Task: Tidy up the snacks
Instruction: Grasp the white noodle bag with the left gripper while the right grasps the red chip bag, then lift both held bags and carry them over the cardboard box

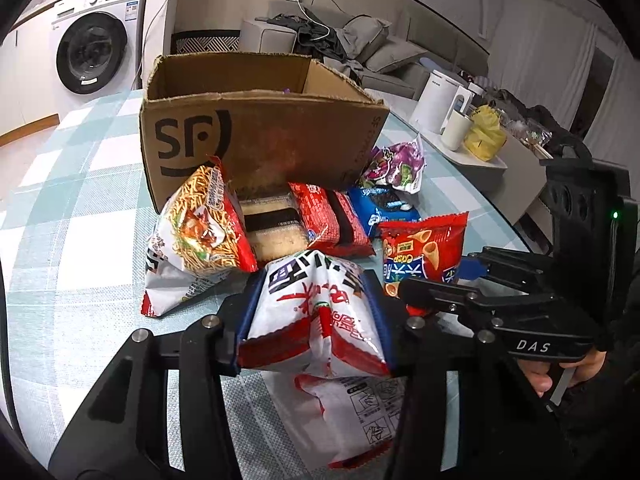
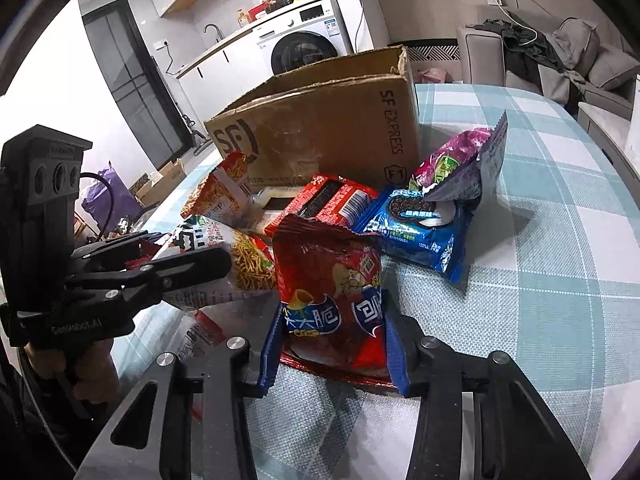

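Observation:
An open SF cardboard box (image 1: 256,136) stands on the checked tablecloth, also in the right wrist view (image 2: 320,136). Snack packs lie in front of it. My left gripper (image 1: 312,320) is shut on a white-and-red snack bag (image 1: 316,312), lifted a little above the table. My right gripper (image 2: 328,344) is shut on a red corn-cone snack bag (image 2: 332,292), which also shows in the left wrist view (image 1: 424,252). Beside them lie an orange noodle-snack bag (image 1: 200,224), a red biscuit pack (image 1: 332,220), a blue Oreo pack (image 2: 416,232) and a purple bag (image 2: 460,164).
A pale sandwich-biscuit pack (image 1: 272,228) lies by the box. Another white-and-red bag (image 1: 352,412) lies under my left gripper. A white kettle and mug (image 1: 444,112) stand on a side tray to the right. The table edge (image 1: 492,216) curves at the right.

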`<action>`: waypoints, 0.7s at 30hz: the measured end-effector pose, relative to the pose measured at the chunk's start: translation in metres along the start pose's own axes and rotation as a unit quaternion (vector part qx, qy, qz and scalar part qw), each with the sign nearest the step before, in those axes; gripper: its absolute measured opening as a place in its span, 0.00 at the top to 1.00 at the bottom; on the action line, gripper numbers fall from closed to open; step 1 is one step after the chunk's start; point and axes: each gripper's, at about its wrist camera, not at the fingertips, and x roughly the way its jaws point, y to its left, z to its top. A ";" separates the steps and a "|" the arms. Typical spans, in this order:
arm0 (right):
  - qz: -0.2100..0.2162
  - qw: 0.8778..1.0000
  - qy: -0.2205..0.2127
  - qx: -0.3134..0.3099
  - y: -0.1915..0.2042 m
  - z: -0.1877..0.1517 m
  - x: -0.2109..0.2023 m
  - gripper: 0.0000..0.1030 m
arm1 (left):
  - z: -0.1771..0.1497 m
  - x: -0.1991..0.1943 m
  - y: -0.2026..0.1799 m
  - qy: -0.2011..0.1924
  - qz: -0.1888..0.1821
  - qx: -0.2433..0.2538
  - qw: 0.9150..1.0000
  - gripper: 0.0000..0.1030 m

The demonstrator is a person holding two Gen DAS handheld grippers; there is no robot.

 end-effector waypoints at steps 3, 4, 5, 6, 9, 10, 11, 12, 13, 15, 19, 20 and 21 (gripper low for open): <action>0.002 1.000 -0.008 -0.001 0.001 0.001 -0.005 0.58 | 0.001 -0.009 0.001 -0.007 0.001 0.001 1.000 0.57; 0.002 1.000 -0.010 0.000 0.002 0.001 -0.006 0.58 | 0.001 -0.011 0.002 -0.009 0.001 0.000 1.000 0.57; 0.003 1.000 -0.012 0.000 0.002 0.002 -0.008 0.58 | 0.001 -0.013 0.002 -0.011 0.001 -0.002 1.000 0.57; 0.004 1.000 -0.015 -0.001 0.003 0.003 -0.010 0.58 | 0.002 -0.016 0.003 -0.014 0.001 -0.003 1.000 0.57; 0.006 1.000 -0.028 -0.001 0.004 0.006 -0.016 0.58 | 0.006 -0.021 0.005 -0.021 0.003 -0.007 1.000 0.57; 0.006 0.999 -0.032 0.000 0.004 0.008 -0.018 0.58 | 0.006 -0.022 0.006 -0.024 0.004 -0.007 1.000 0.57; 0.007 0.999 -0.036 0.000 0.005 0.009 -0.020 0.58 | 0.008 -0.024 0.007 -0.028 0.005 -0.008 1.000 0.57; 0.007 0.999 -0.038 0.001 0.005 0.011 -0.021 0.58 | 0.010 -0.028 0.008 -0.033 0.006 -0.010 0.999 0.57; 0.006 0.999 -0.041 0.000 0.006 0.012 -0.023 0.58 | 0.012 -0.030 0.008 -0.036 0.006 -0.011 0.999 0.57; 0.007 0.999 -0.049 -0.002 0.008 0.017 -0.026 0.58 | 0.016 -0.036 0.009 -0.044 0.007 -0.010 0.999 0.57; 0.010 0.998 -0.067 0.000 0.008 0.027 -0.033 0.58 | 0.024 -0.049 0.009 -0.062 0.008 -0.004 0.998 0.57; 0.010 0.998 -0.070 -0.002 0.009 0.030 -0.035 0.58 | 0.026 -0.051 0.009 -0.064 0.008 -0.003 0.998 0.57; 0.008 0.997 -0.074 -0.004 0.010 0.033 -0.037 0.58 | 0.029 -0.054 0.009 -0.068 0.008 -0.002 0.998 0.57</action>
